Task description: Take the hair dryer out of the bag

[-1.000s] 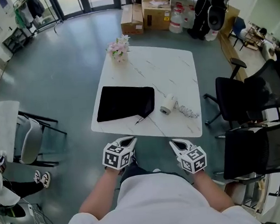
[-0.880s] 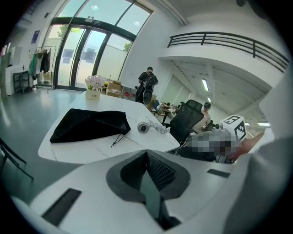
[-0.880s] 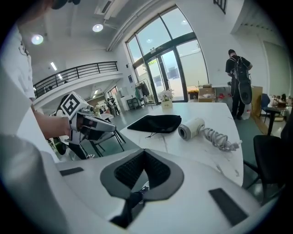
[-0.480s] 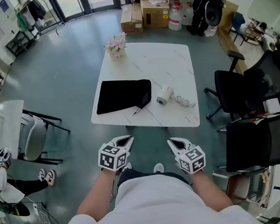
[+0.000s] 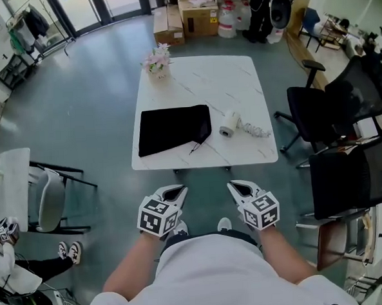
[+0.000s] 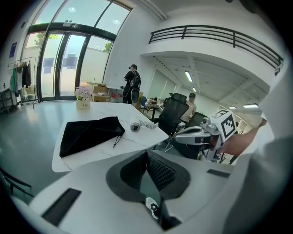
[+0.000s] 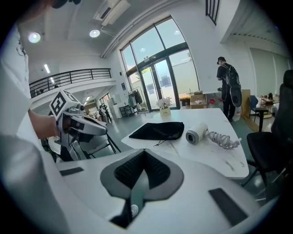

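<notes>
White marble-look desk (image 5: 200, 83) w/ black bag (image 5: 174, 129) lying flat on its near-left part. The bag's drawstring (image 5: 194, 147) trails from its right end toward the near edge. Hair dryer (image 5: 228, 124) is outside the bag, lying on the desk just right of it w/ a small gap btwn them. Its coiled cord (image 5: 257, 131) runs off to the right. Flowers (image 5: 157, 59) in a small pot stand at the far-left corner.

Left hand-held gripper (image 5: 178, 191) & right hand-held gripper (image 5: 236, 187) are side by side over the grey-green floor (image 5: 98, 109). Both are short of the desk's near edge, well apart from bag & dryer, touching neither.

Left gripper view: jaws closed, pads meeting, nothing btwn them; bag & dryer sit ahead on the desk. Right gripper view: same, jaws together & empty, dryer ahead to the right, bag ahead nr centre.

Black office chairs (image 5: 330, 108) stand right of the desk. Cardboard boxes (image 5: 195, 13) sit beyond its far edge, and a person (image 7: 227, 87) in dark clothes stands nr them.
</notes>
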### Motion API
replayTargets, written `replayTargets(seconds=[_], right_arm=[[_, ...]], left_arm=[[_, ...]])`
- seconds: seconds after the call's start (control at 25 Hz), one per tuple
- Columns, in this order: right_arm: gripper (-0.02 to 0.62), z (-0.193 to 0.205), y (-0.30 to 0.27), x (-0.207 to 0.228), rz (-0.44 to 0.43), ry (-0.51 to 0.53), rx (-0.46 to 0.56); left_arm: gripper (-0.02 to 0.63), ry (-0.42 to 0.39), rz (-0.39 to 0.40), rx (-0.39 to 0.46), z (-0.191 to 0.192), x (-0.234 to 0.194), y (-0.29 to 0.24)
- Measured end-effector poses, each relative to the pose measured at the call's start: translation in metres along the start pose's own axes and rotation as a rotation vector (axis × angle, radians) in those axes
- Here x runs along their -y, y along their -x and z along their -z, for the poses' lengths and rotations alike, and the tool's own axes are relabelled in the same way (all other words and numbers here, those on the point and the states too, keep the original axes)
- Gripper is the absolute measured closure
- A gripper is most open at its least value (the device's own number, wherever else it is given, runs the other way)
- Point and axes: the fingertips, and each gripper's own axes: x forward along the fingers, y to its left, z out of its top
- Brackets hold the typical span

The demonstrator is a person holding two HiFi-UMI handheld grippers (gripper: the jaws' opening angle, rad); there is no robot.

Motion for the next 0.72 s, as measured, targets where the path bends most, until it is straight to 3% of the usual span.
replayTargets(seconds=[0.72], right_arm=[[0.581, 0.002, 0.008, -0.024, 0.03, 0.029, 0.0]], left_arm=[[0.591, 0.018, -0.03, 0.023, 0.011, -0.017, 0.019]])
